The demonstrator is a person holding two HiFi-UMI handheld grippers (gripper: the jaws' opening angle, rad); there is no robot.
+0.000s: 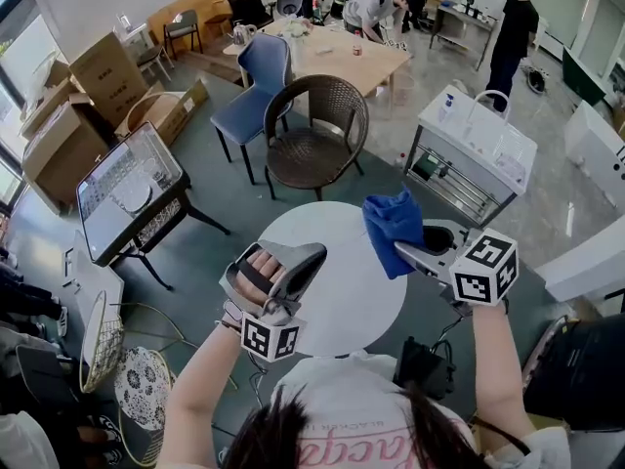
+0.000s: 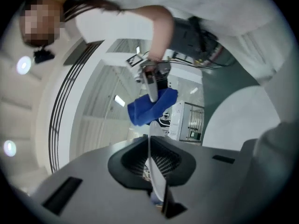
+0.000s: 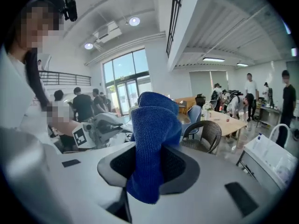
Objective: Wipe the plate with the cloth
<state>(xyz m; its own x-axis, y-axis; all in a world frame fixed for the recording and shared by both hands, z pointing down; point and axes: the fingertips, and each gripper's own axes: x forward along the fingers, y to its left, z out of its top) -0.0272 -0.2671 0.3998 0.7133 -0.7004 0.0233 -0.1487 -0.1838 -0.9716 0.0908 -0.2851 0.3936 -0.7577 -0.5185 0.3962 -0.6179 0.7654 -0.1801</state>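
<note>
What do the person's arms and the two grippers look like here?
The left gripper and right gripper are grey moulded shells with dark mesh-textured recesses, each bearing a white cube of black square markers. The person's white short-sleeved T-shirt has pink lettering.

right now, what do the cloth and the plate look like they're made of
cloth: blue and matte, with a fine looped weave and soft, limp folds. It looks like microfibre or a similar knit fabric.
plate: white, thin and smooth, seen only edge-on, with a faint sheen. It could be glazed ceramic or hard plastic; the look leaves that open.
</note>
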